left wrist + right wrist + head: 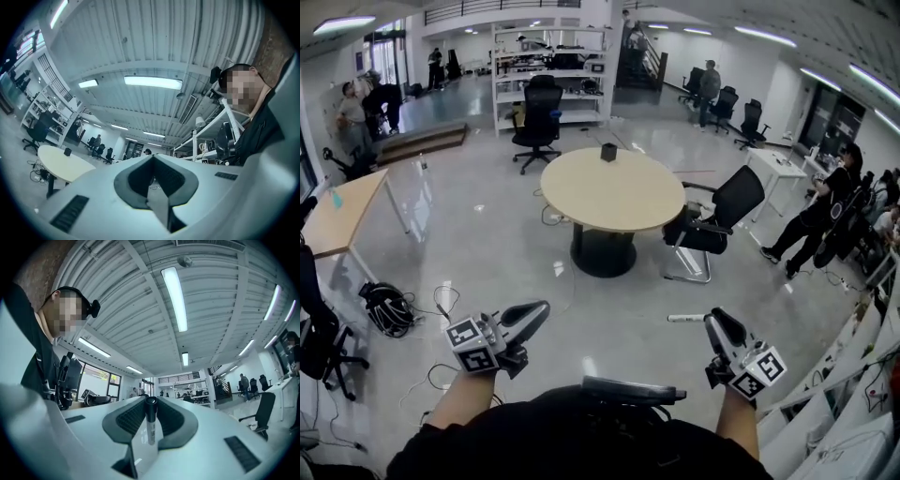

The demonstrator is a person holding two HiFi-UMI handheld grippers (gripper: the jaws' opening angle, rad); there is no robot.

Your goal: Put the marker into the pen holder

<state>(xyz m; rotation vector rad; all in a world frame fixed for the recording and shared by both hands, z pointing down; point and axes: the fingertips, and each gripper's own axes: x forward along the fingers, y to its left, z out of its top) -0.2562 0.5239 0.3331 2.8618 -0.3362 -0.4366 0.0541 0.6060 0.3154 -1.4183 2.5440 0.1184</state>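
1. A glossy grey floor (487,234) fills a large open office. A round table (628,202) stands upper middle in the head view, with a black chair (536,117) and shelves (553,70) behind it.
2. A black holder (608,151) stands near the table's far edge; its contents are too small to tell.
3. The right claw (715,321), lower right, is clenched on a white marker (684,318) that sticks out leftward, well apart from the holder.
4. The left claw (536,311), lower left, is closed on nothing.
5. Only the right gripper view shows the marker's black cap (150,404). The left gripper view shows the table and holder at its left.
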